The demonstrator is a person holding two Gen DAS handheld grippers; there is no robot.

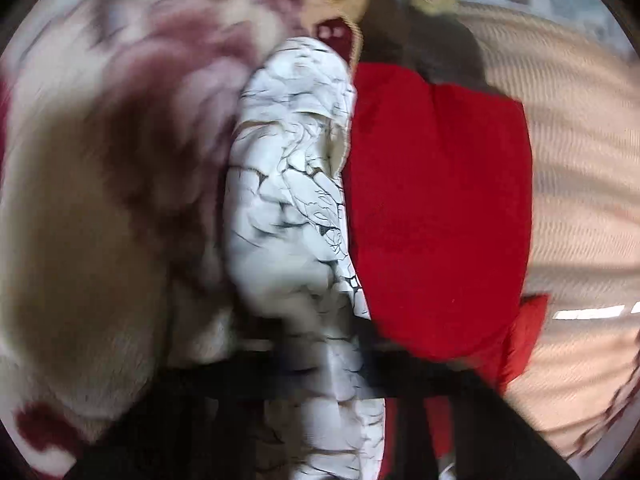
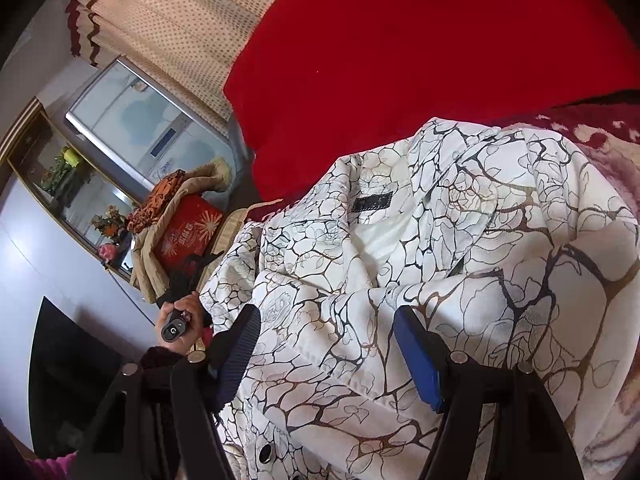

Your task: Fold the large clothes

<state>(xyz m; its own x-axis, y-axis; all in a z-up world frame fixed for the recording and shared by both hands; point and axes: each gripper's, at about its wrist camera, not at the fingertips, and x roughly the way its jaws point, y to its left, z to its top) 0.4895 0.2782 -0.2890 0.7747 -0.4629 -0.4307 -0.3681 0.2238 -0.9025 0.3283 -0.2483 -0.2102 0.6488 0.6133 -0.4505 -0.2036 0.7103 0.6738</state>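
Observation:
A large white jacket with a dark branching print (image 2: 460, 248) lies spread on the bed, its collar and black label facing up. My right gripper (image 2: 326, 338) is open just above it, blue pads on either side of a stretch of fabric. In the blurred left wrist view, a bunched length of the same jacket (image 1: 292, 184) runs from my left gripper (image 1: 320, 364) upward; the black jaws look closed on it. The hand holding the left gripper shows in the right wrist view (image 2: 178, 326), at the jacket's left edge.
A red cushion (image 2: 400, 60) lies beyond the jacket, over a floral maroon and cream blanket (image 1: 120, 140). A dotted cream curtain (image 2: 168, 20), a window (image 2: 136, 128), a red box (image 2: 188, 232) and a dark screen (image 2: 68, 376) stand at the left.

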